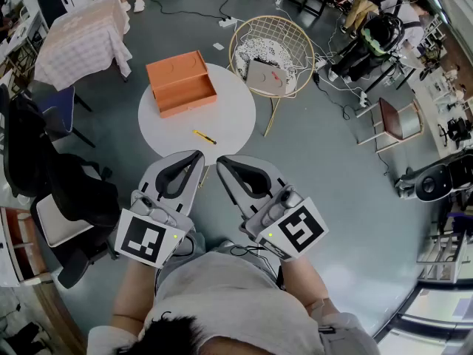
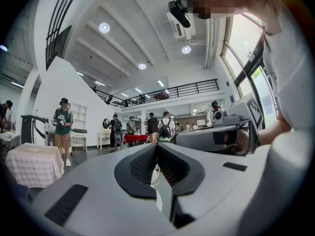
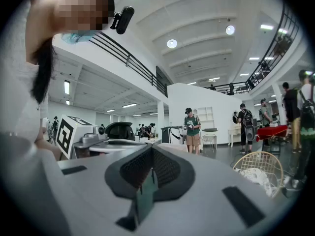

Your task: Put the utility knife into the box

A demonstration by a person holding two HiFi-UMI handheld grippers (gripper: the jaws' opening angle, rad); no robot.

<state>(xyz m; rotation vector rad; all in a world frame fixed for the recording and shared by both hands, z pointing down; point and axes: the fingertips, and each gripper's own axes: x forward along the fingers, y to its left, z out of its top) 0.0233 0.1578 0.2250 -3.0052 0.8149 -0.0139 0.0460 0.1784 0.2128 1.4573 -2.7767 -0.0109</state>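
A yellow utility knife [image 1: 205,137] lies on the round white table [image 1: 229,117], near its front edge. Behind it, on the table's far left, stands an open orange box [image 1: 181,83], empty inside. My left gripper [image 1: 198,155] and right gripper [image 1: 221,162] hang side by side just in front of the table, tips pointing at it, a short way short of the knife. Both are shut with nothing between the jaws. The left gripper view [image 2: 156,147] and the right gripper view [image 3: 151,149] look level across the hall; neither shows the knife or the box.
A gold wire chair [image 1: 272,50] with a cushion stands right behind the table. A cloth-covered table [image 1: 81,39] is at far left, a dark chair [image 1: 44,191] at near left, a brown chair [image 1: 399,120] at right. Cables run over the floor. People stand in the distance.
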